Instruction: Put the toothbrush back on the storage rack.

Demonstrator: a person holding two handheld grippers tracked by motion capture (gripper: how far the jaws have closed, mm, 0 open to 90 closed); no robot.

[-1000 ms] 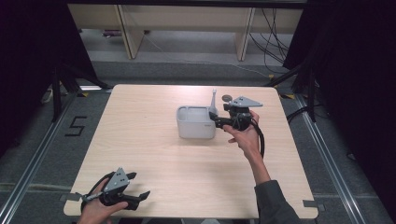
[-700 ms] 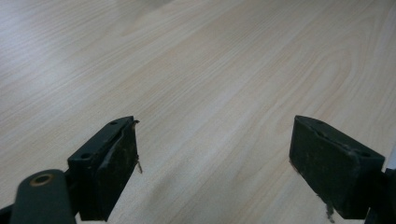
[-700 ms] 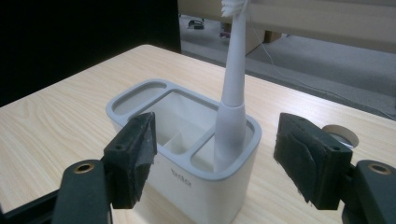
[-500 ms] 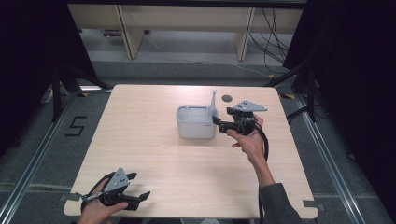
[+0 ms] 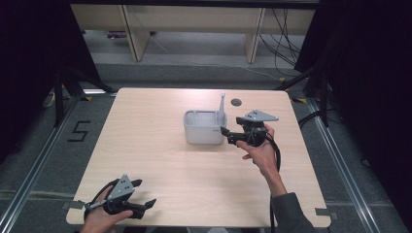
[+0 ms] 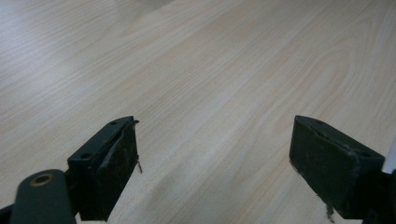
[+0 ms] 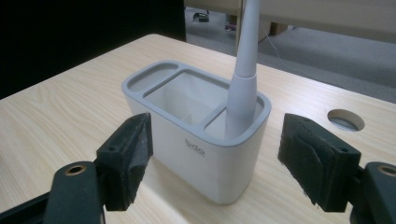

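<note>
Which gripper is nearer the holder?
Right. The right gripper sits just beside the holder, open toward its wall. The left gripper rests at the table's near left corner, far away.

holder: white plastic three-compartment box (image 7: 205, 140), on pale wooden table (image 7: 56, 116)
toothbrush handle: white (image 7: 243, 79), upright in small compartment
hand-held gripper (image 7: 215, 163): jaws just opening, apart before box

Two hand-held black grippers, left gripper (image 5: 141, 206) and right gripper (image 5: 227, 135), each topped by a grey three-cornered plate with a black cable trailing back. Worn black rubber pads (image 6: 125, 158) carry screw holes. A dark grey sleeve (image 5: 290, 213) covers the right forearm.
</note>
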